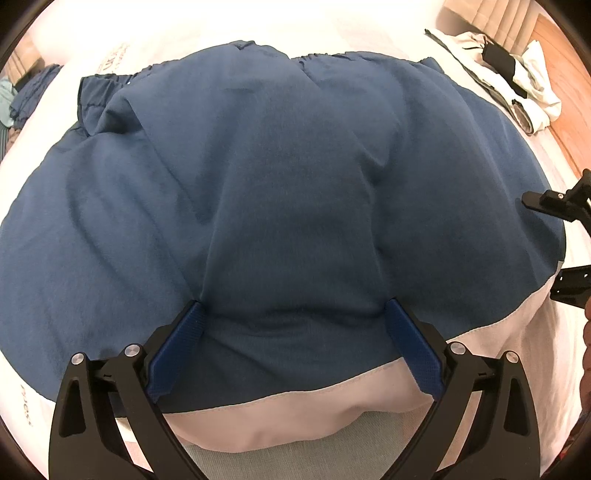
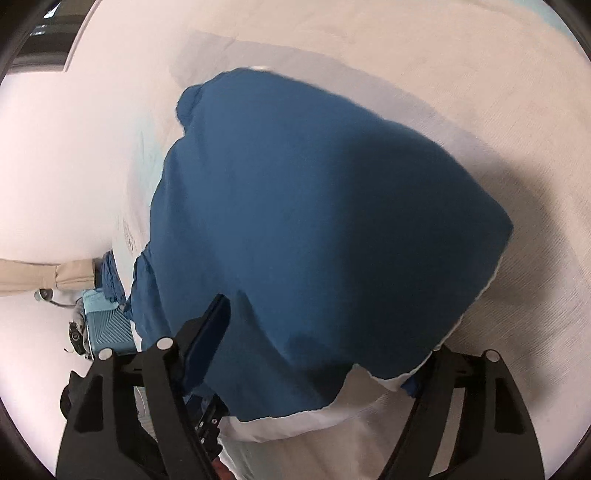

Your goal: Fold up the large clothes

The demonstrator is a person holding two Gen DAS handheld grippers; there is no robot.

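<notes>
the left gripper (image 1: 293,332) points steeply down at the near hem of the blue garment (image 1: 258,192), which lies spread on the white bed (image 1: 332,33). its jaws stand wide apart, the blue pads (image 1: 177,350) resting on the cloth at either side of a small raised fold; the pads do not press together on anything. left of this gripper the garment runs out flat to the bed's edge. ahead of it the cloth rises in soft creases to a gathered elastic band (image 1: 110,79) at the far side. just below the tips a pale lining edge (image 1: 332,391) shows under the hem. far to its upper right a white garment (image 1: 517,77) with a black patch lies by the bed's edge, well apart.

the right gripper (image 2: 317,339) shows at the right rim of the left view as black parts. in its own view its jaws are well apart, with the garment's corner and white hem lying between them; the left pad (image 2: 207,332) sits against the cloth, the right one is mostly hidden under the hem, so whether it pinches the cloth cannot be told. left of it, a teal box (image 2: 107,328) sits off the bed.
</notes>
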